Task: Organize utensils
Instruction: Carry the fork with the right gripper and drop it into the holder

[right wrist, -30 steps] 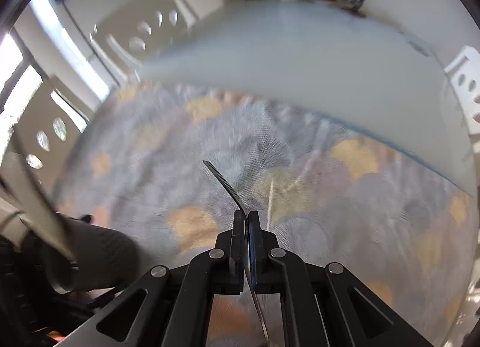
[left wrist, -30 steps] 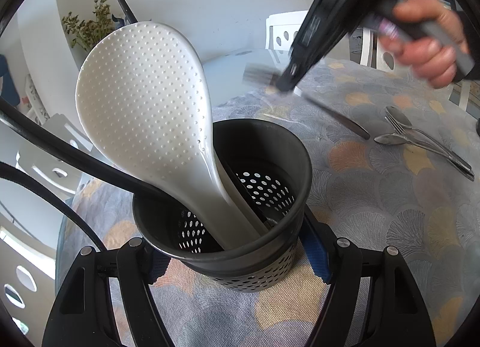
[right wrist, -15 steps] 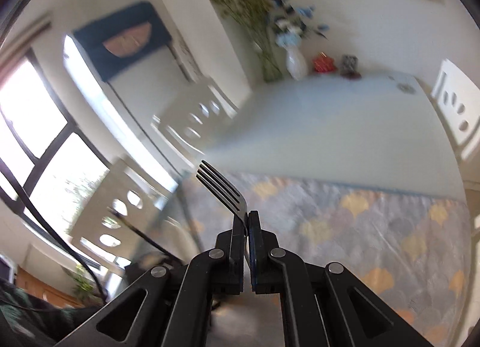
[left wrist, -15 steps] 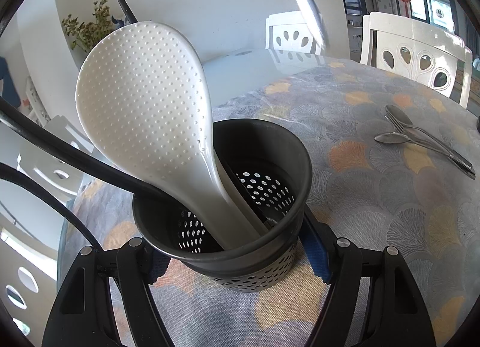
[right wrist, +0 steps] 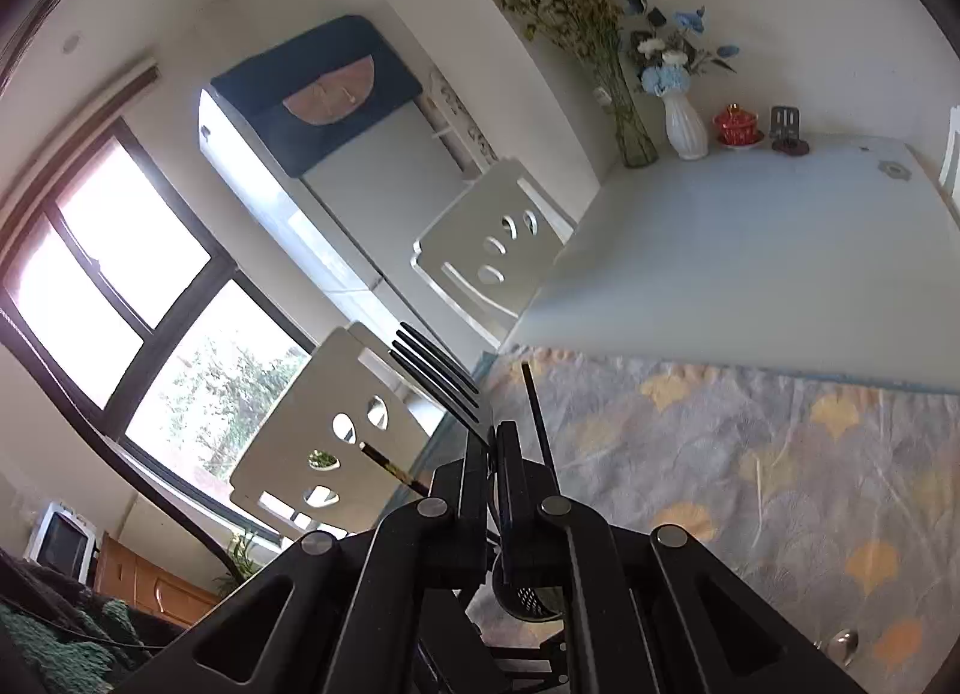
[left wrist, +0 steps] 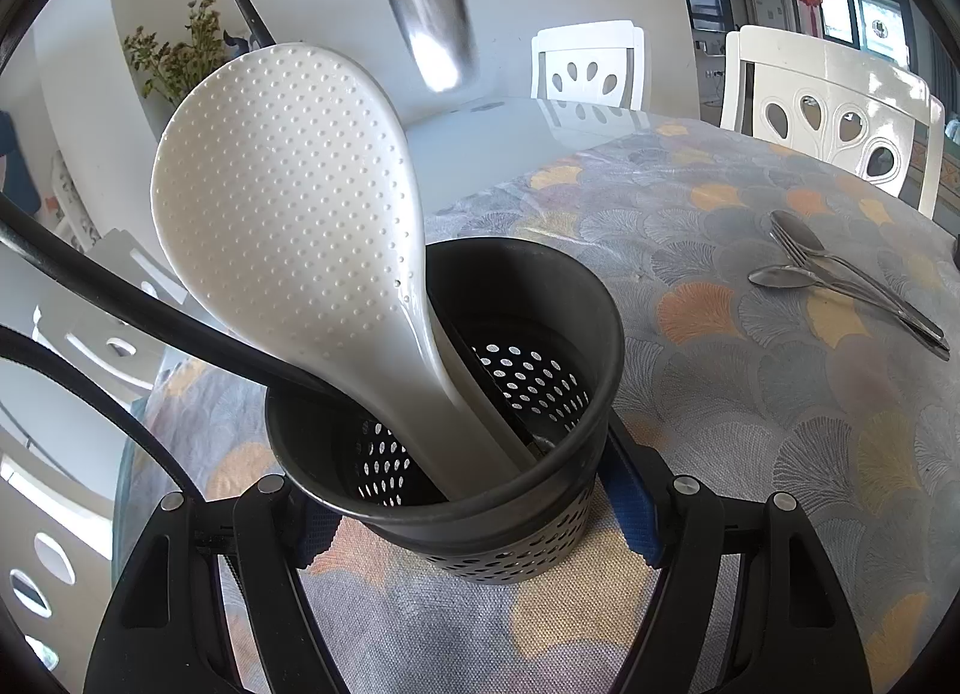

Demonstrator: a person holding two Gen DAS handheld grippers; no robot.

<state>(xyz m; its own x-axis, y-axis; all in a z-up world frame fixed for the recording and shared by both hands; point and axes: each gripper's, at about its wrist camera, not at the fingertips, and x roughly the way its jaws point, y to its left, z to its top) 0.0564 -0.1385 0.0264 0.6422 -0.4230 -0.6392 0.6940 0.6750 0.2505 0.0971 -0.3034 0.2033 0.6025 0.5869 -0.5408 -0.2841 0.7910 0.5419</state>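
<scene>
My left gripper (left wrist: 468, 502) is shut on the dark perforated utensil holder (left wrist: 528, 490), which stands on the table. A white dimpled rice paddle (left wrist: 288, 202) and black utensil handles (left wrist: 120, 298) stand in it. My right gripper (right wrist: 495, 442) is shut on a metal fork (right wrist: 438, 373), tines pointing up and away. The fork's handle end (left wrist: 420, 3) hangs blurred above the holder in the left wrist view. The holder (right wrist: 528, 595) shows small below my right gripper. Two spoons and a fork (left wrist: 840, 274) lie on the cloth at right.
A patterned tablecloth (left wrist: 750, 394) covers the near part of the table; bare glass (right wrist: 750, 256) lies beyond. White chairs (left wrist: 840, 111) stand around. Vases with flowers (right wrist: 684, 117) sit at the far wall edge.
My right gripper has lifted the fork off the table and swung it up over the holder, handle down. My left gripper and the holder have not moved.
</scene>
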